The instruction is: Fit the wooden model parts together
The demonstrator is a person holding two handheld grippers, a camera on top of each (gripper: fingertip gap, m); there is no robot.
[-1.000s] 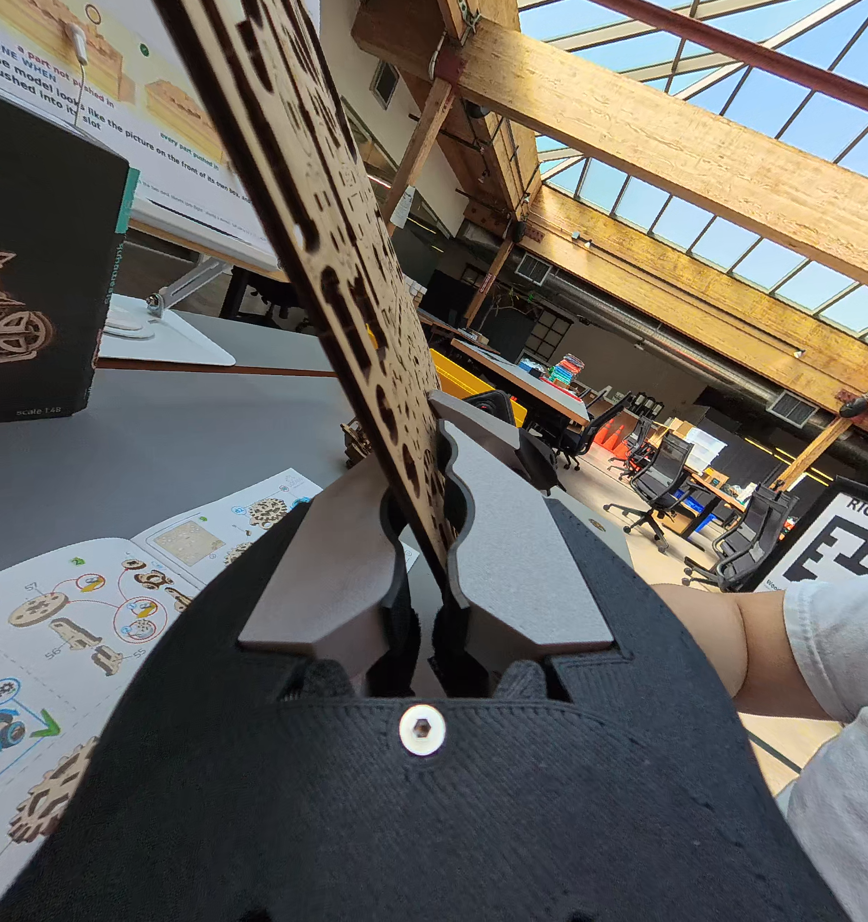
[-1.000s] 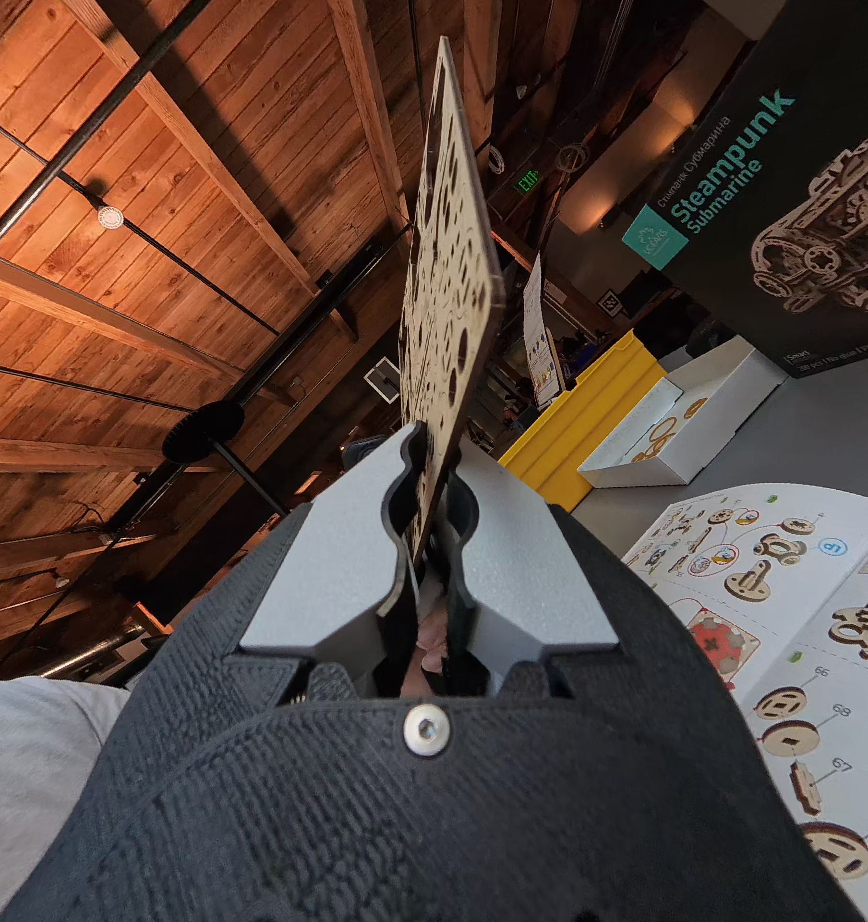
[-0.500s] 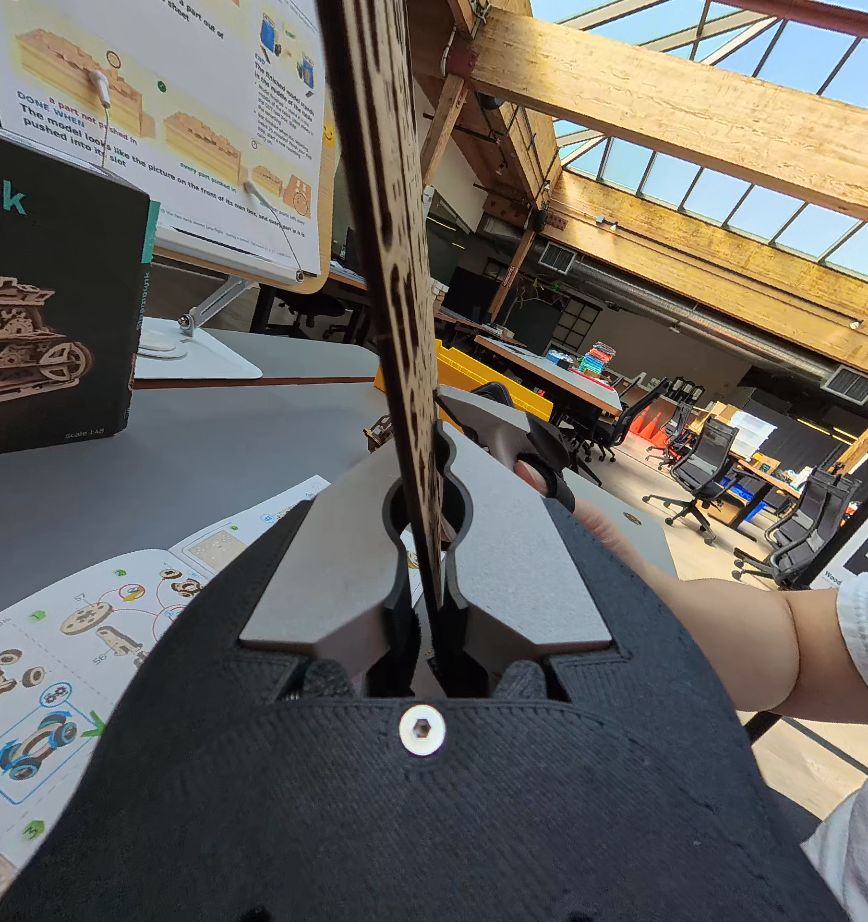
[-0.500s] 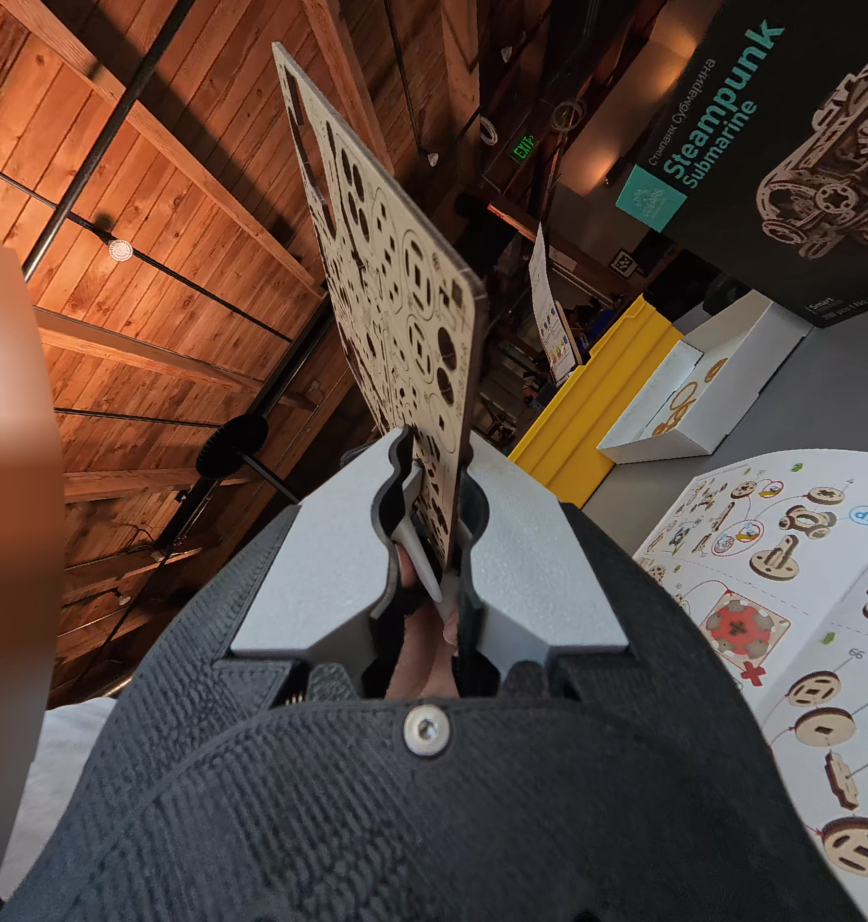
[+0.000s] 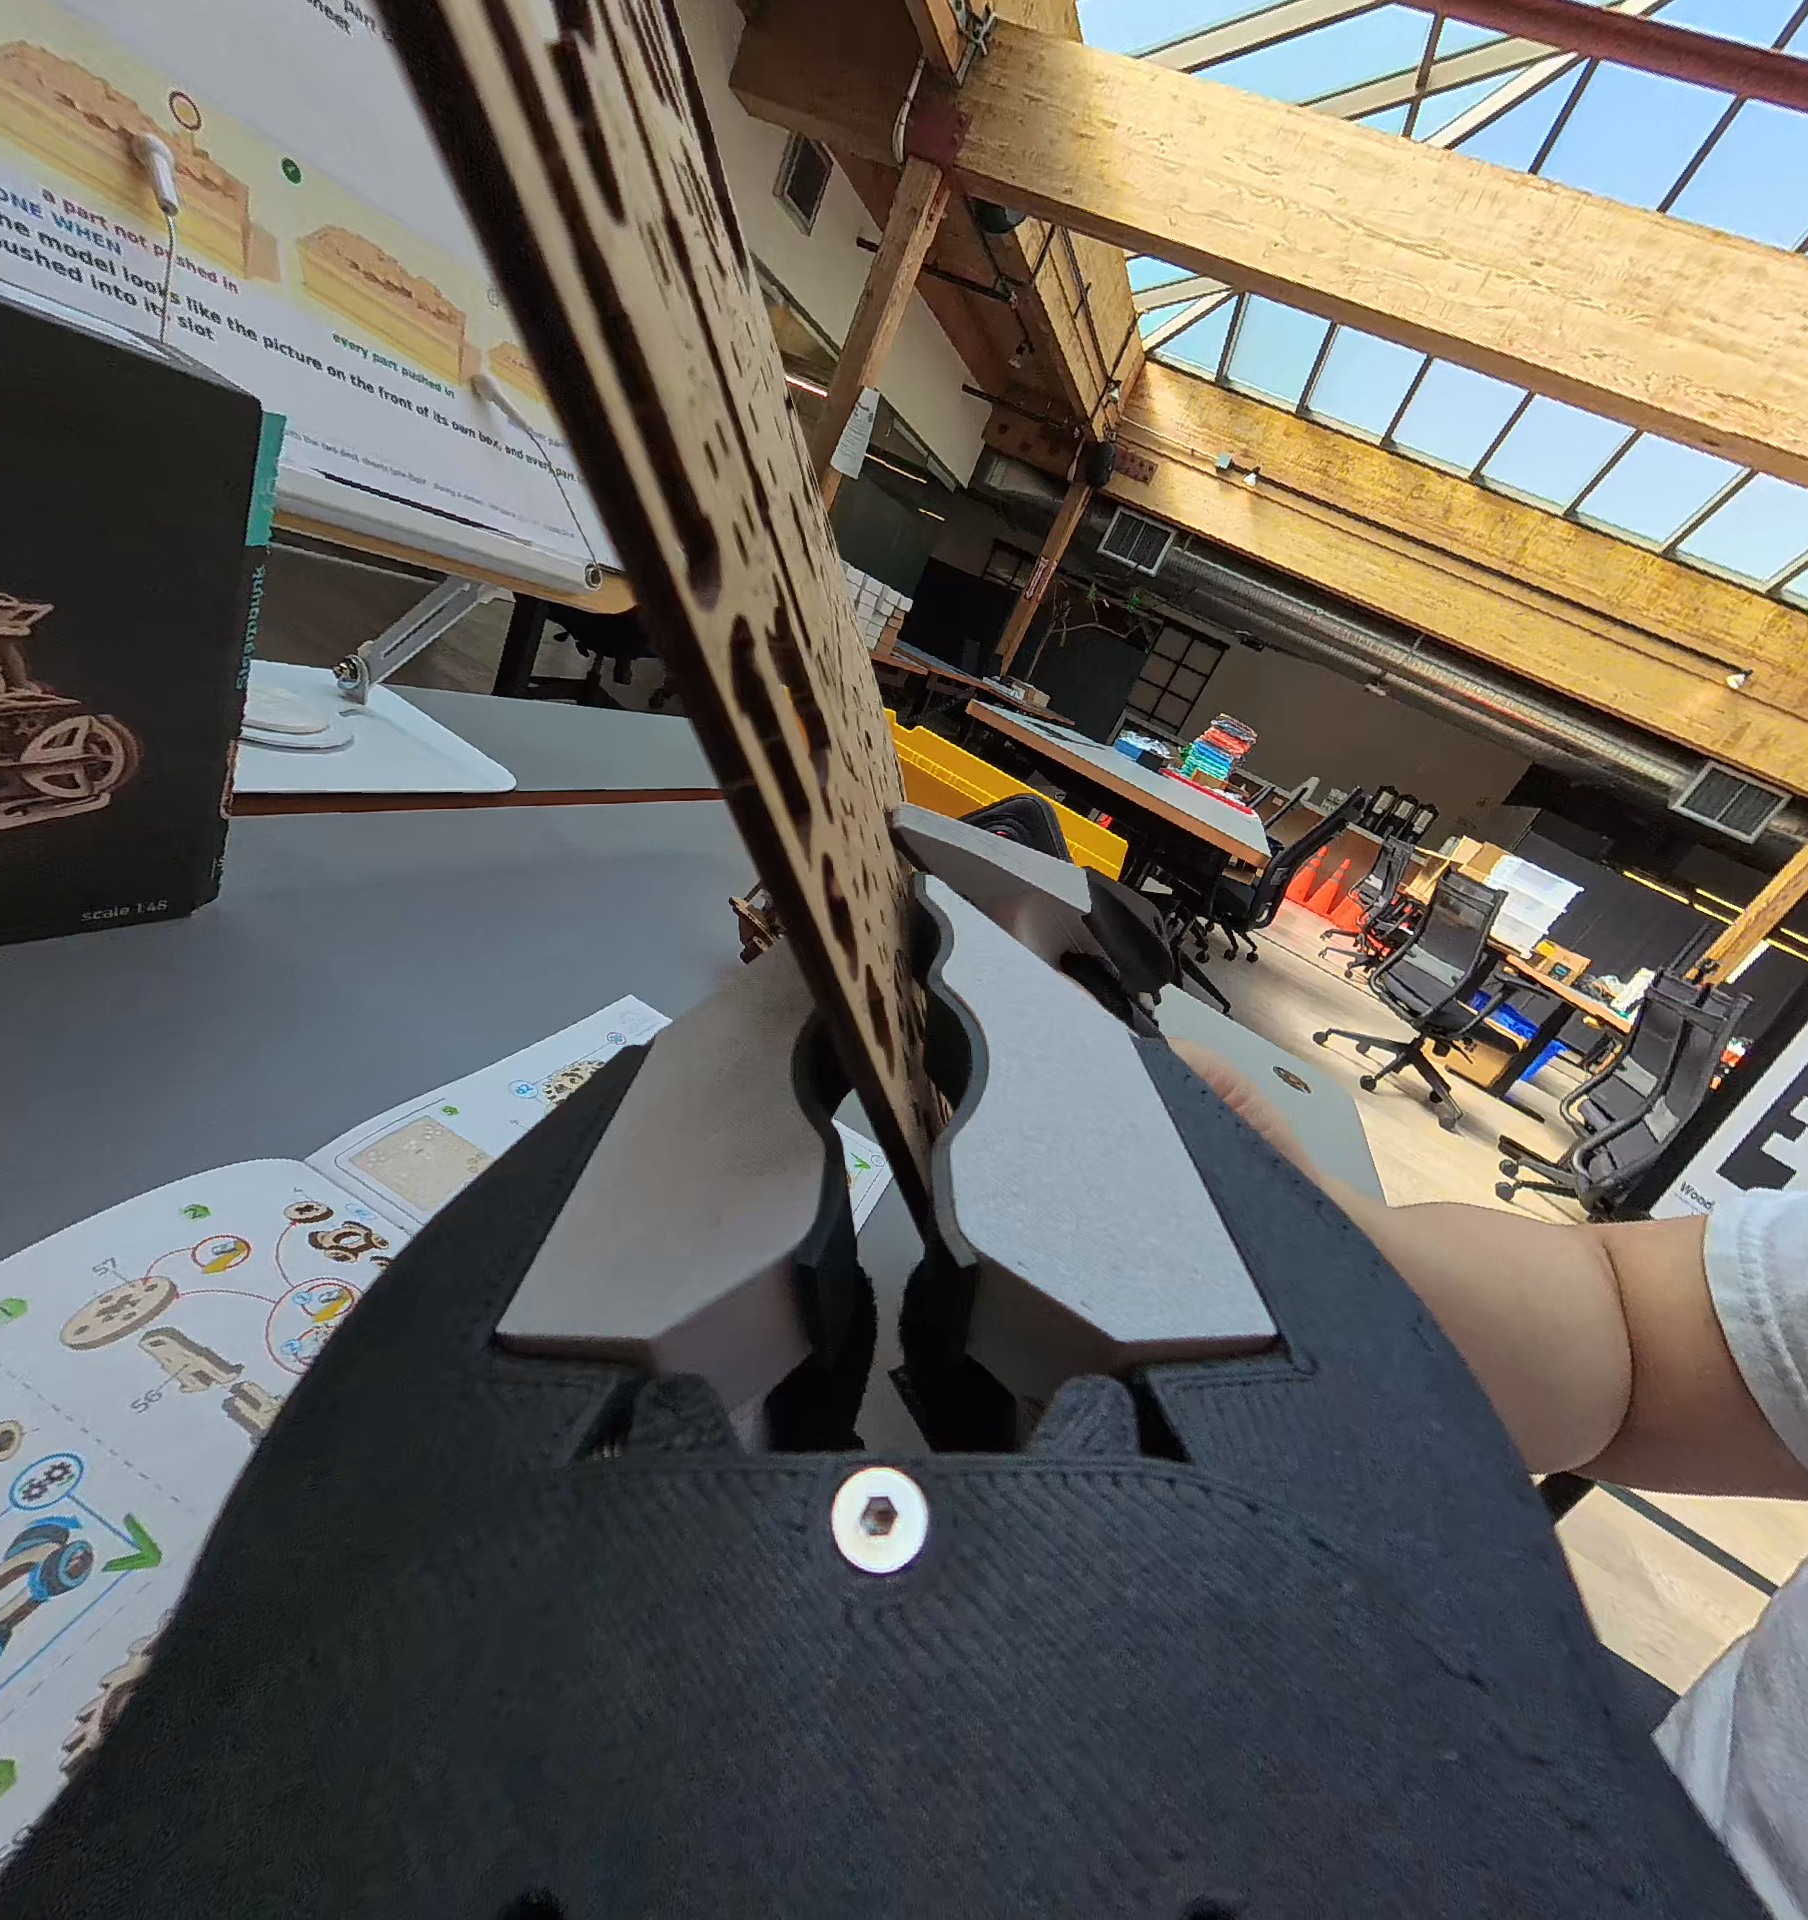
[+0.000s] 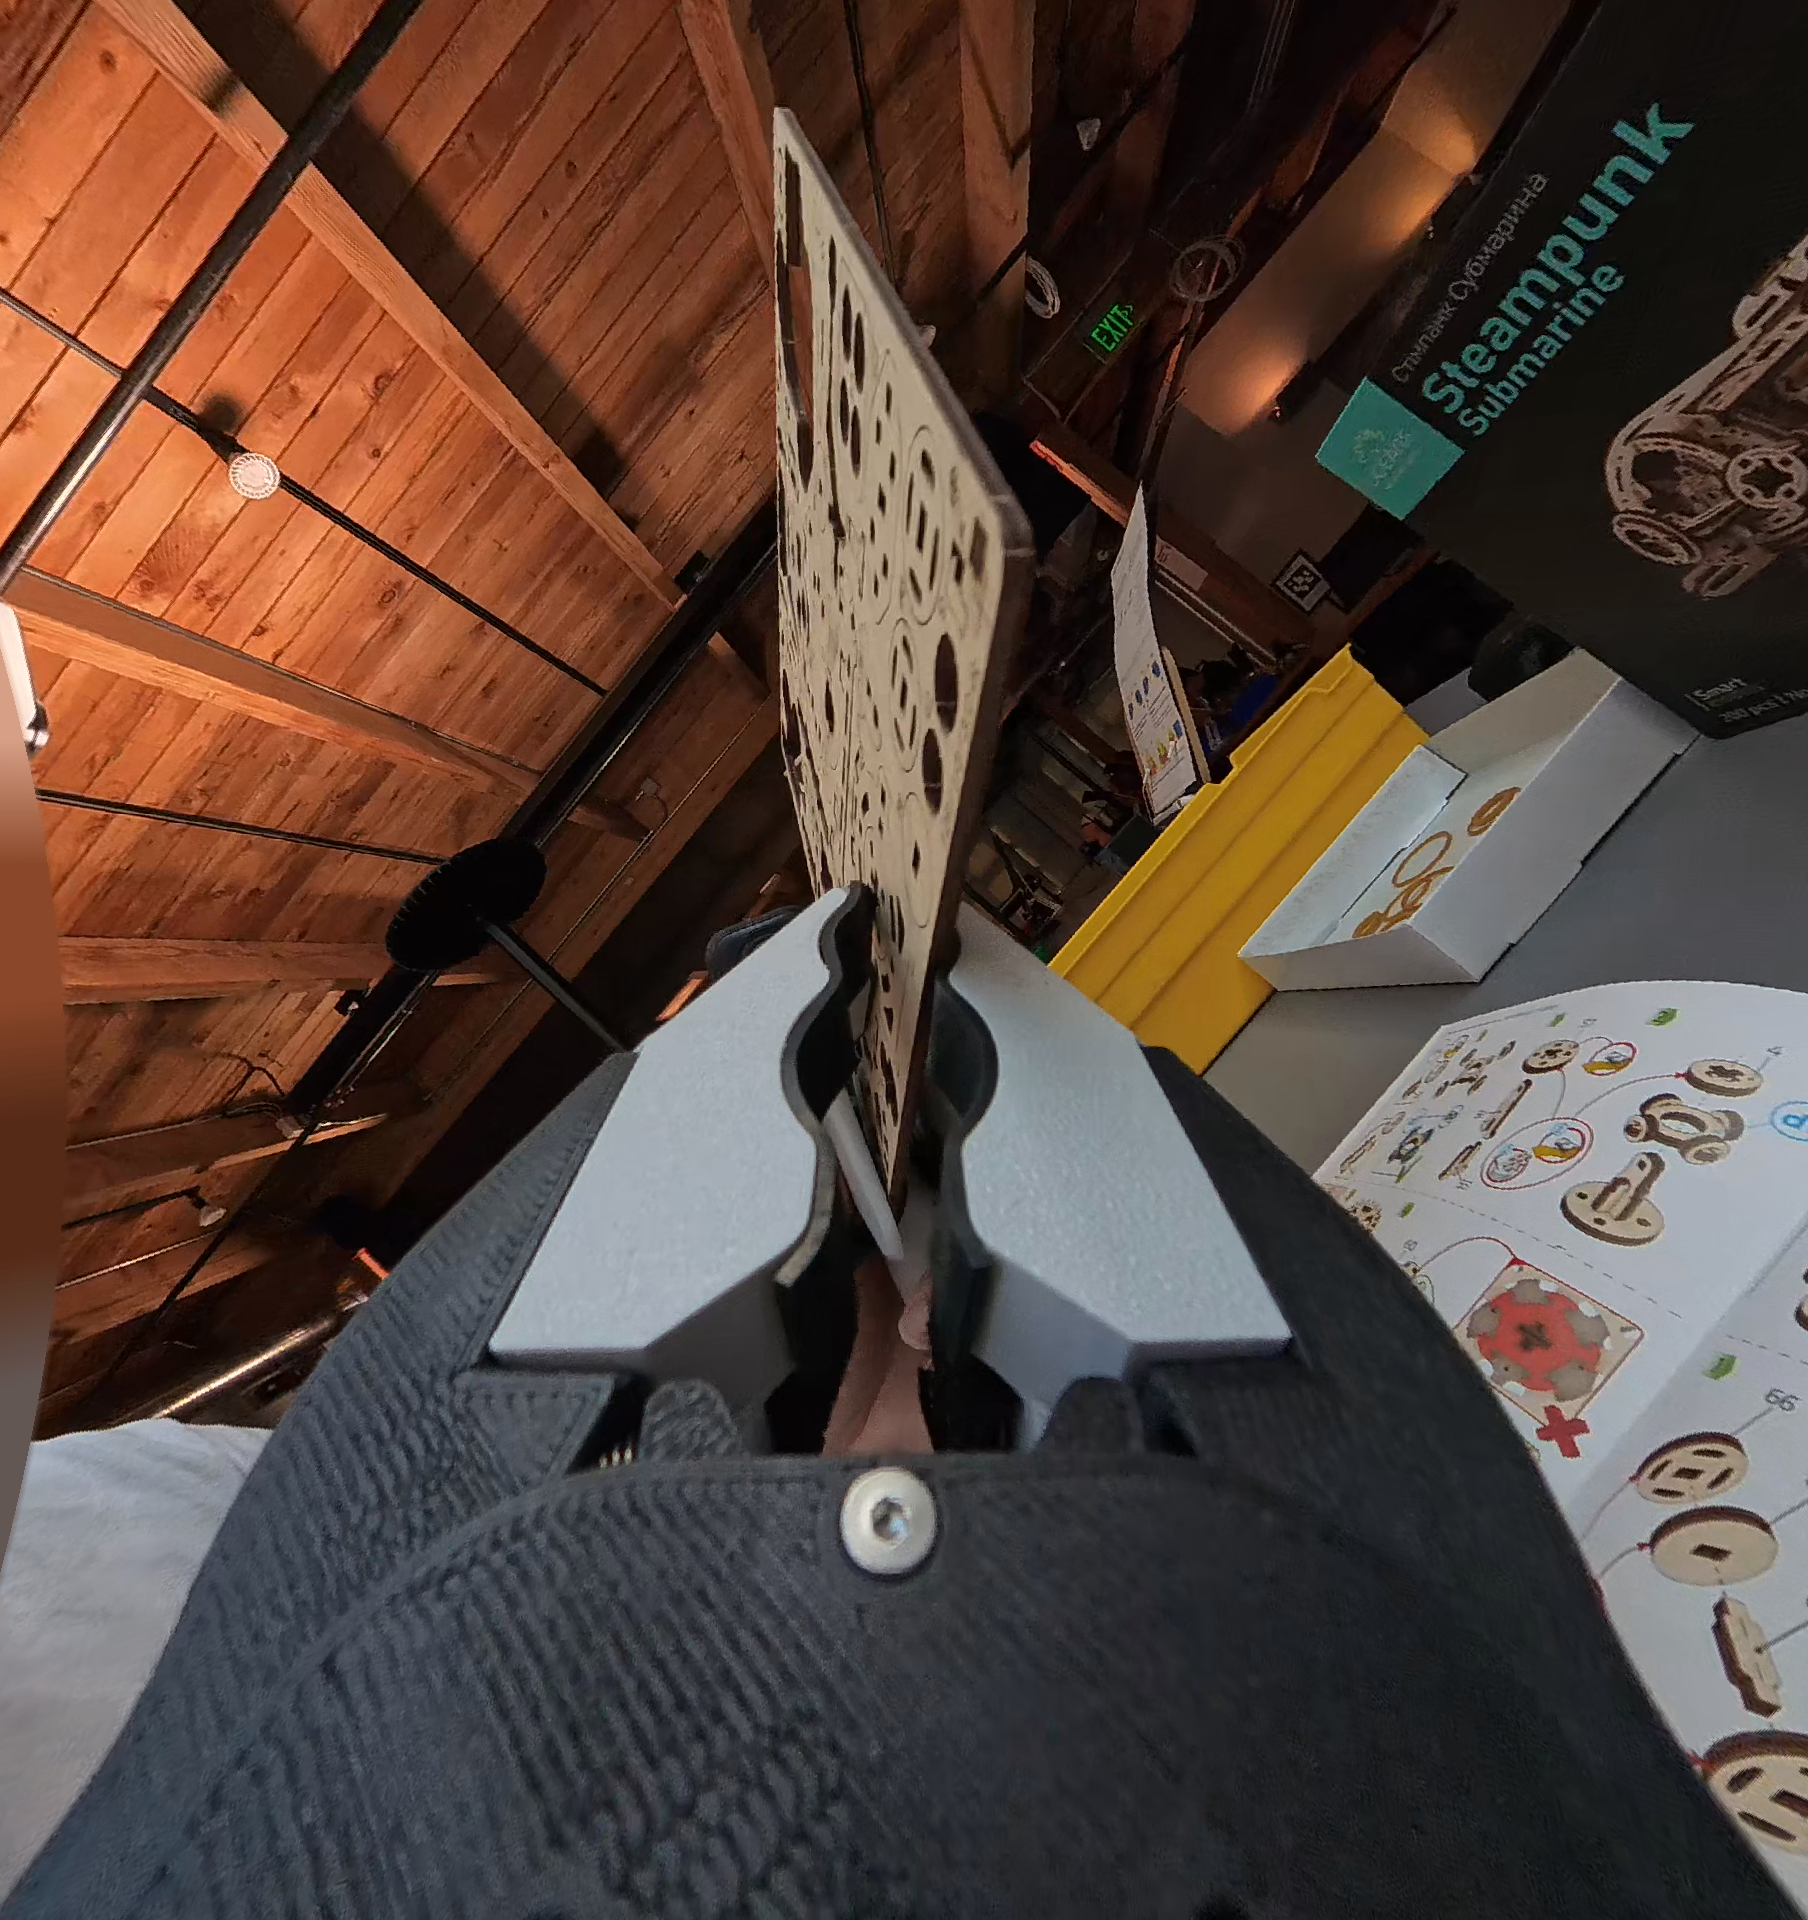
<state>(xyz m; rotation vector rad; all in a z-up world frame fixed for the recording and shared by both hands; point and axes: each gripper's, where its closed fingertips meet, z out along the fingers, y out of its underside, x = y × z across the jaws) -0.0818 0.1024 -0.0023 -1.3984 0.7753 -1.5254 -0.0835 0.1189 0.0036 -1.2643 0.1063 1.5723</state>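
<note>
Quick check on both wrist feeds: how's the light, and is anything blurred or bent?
Left wrist view: bright daylight from skylights; the laser-cut wooden parts sheet, clamped in the left gripper, is backlit, dark and soft up close. Right wrist view: dim, warm ceiling light, the sheet in the right gripper evenly lit; a smeared patch down the left edge. Both show fisheye bending; the white instruction booklet curves.

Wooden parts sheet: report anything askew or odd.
The wooden parts sheet is held off the table, leaning, clamped at one edge by both the left tongs and right tongs. Many cut-outs are already empty. No damage visible.
</note>
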